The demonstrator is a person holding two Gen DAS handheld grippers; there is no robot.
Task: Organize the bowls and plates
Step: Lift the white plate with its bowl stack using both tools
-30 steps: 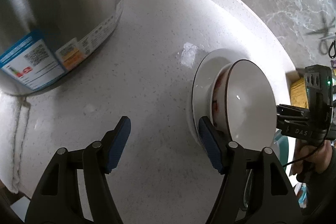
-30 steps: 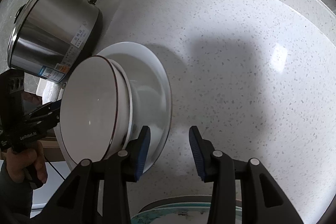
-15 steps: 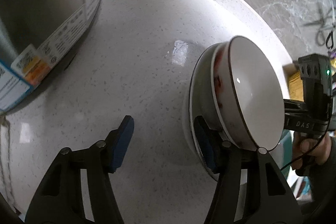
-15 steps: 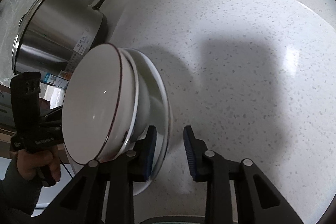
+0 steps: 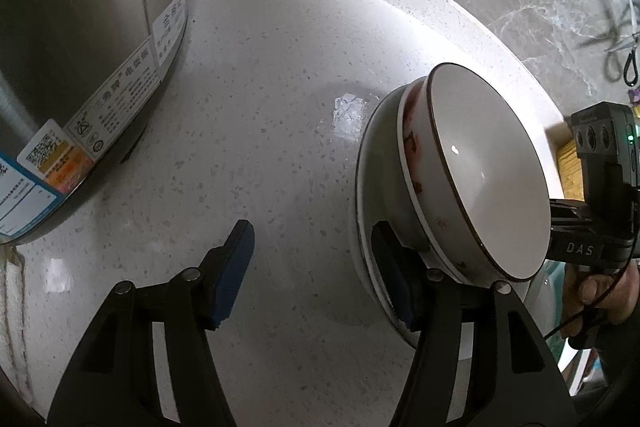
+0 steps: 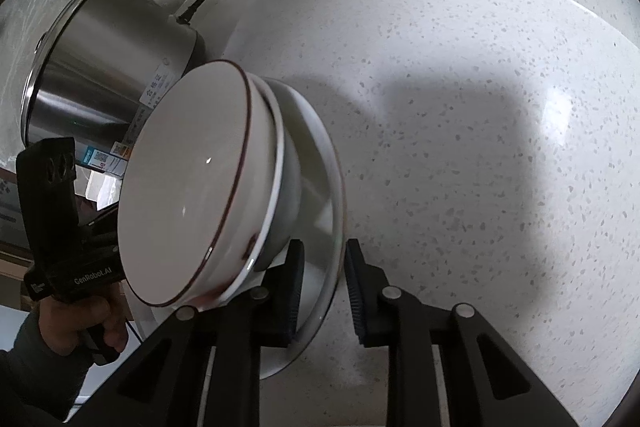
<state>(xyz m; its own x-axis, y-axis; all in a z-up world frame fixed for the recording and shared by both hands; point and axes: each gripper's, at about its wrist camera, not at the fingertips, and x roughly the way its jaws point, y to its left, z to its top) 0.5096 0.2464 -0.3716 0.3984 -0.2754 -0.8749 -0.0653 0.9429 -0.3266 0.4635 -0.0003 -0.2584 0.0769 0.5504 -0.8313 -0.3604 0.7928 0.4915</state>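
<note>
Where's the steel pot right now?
The steel pot stands on the counter at the back wall, upper left in both views, just behind the stacked bowls on the plate.

My left claw [image 5: 316, 271] points down at the speckled white counter [image 5: 260, 99], its blue-padded jaws standing apart. My right-hand finger [image 5: 394, 285] sits at the near rim of a white plate [image 5: 366, 187]; whether it touches I cannot tell. On that plate rests a brown-rimmed bowl [image 5: 484, 171] with red markings outside. My left-hand finger [image 5: 234, 267] stands over bare counter. Far to the left stands a steel pot [image 5: 80, 27] with labels. Beyond the bowl, a hand [image 5: 600, 291] holds the other gripper [image 5: 596, 199].
</note>
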